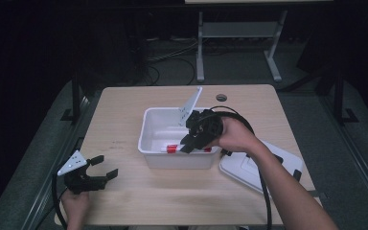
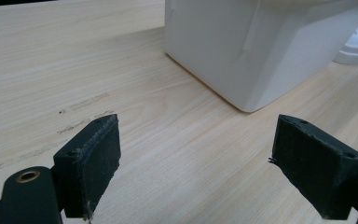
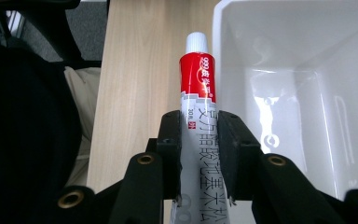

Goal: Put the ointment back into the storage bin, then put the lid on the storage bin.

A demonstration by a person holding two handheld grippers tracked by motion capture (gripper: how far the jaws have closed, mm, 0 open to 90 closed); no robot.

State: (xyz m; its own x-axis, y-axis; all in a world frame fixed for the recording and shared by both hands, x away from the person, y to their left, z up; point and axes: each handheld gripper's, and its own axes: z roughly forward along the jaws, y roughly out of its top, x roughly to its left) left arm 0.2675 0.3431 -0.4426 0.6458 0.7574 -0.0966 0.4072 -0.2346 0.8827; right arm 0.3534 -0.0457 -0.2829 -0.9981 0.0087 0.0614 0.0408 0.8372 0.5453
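While the red-and-white tube (image 3: 197,93) sits clamped between the fingers (image 3: 170,140) of the right gripper (image 1: 197,136), it hangs at the near rim of the white bin (image 1: 148,143), its white cap pointing out over that rim. Judging by this, the step in hand is carrying the tube over the bin's wall, and the next move calls for clearing the rim without knocking it. Right of the bin lies its lid (image 1: 249,170) on the surface (image 1: 120,120). Left of the bin, the left gripper (image 1: 98,170) rests wide open, empty.
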